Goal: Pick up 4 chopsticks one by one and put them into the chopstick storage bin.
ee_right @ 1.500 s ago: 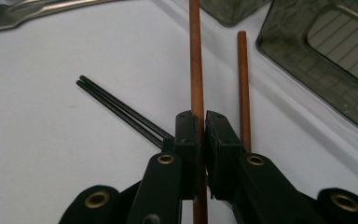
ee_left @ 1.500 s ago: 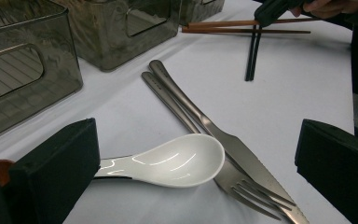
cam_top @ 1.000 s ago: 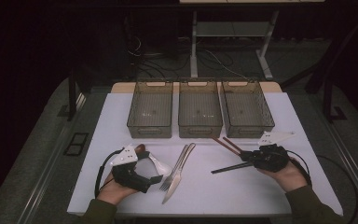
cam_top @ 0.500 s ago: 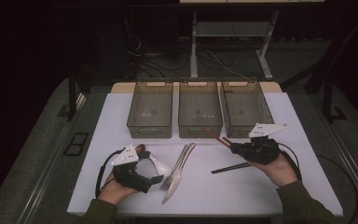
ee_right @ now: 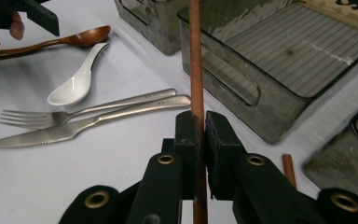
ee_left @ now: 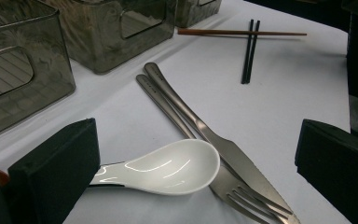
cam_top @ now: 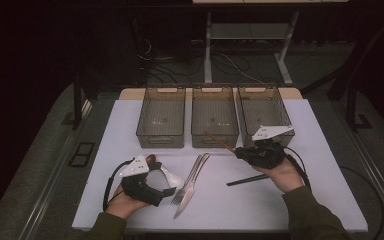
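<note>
Right tool (ee_right: 200,140) pinches the brown chopstick (ee_right: 196,60) near one end, its long axis pointing toward the middle bin (cam_top: 215,117) just ahead; left tool (ee_left: 196,158) rests spread.

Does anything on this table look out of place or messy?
Slightly. The right tongs grip one brown chopstick, while its mate lies apart by the bins. The black chopsticks and three bins look fine.

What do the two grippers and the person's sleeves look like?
Both grippers, left and right, are black, each topped by a grey three-cornered plate and trailing a black cable. The jaws are blocky black pads; brass-coloured rivets sit on the right one's arms. The sleeves are dark olive.
</note>
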`<state>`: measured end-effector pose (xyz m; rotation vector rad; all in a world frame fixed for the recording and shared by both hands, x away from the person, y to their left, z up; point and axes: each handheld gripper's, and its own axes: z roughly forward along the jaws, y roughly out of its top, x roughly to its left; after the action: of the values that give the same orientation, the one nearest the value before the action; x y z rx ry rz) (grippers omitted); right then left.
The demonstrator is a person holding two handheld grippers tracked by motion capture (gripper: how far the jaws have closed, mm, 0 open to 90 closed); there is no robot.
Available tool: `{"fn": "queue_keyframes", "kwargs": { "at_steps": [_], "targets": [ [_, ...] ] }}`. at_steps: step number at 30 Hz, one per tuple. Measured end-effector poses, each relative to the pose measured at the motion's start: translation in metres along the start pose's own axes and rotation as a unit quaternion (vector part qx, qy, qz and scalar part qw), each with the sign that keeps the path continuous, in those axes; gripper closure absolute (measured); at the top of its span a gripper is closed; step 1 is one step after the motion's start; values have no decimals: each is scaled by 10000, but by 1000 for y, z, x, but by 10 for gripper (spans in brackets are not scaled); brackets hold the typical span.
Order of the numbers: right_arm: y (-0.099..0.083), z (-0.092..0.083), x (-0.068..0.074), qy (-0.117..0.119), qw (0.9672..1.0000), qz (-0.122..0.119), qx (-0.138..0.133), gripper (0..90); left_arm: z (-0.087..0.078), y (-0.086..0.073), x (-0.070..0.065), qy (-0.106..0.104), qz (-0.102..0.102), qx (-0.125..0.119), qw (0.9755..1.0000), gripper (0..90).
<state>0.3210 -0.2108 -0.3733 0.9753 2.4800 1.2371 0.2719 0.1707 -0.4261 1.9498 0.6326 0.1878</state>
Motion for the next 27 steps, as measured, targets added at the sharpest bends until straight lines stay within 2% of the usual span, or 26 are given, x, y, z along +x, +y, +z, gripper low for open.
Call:
{"fn": "queue_keyframes", "kwargs": {
  "at_steps": [8,27],
  "targets": [
    [17,11,2,33,10000,40,-58,836,2,1,0,-10,-2,35,10000,0],
    [60,43,9,-25,10000,-4,35,836,0,1,0,-4,18,18,10000,0]
  ]
}}
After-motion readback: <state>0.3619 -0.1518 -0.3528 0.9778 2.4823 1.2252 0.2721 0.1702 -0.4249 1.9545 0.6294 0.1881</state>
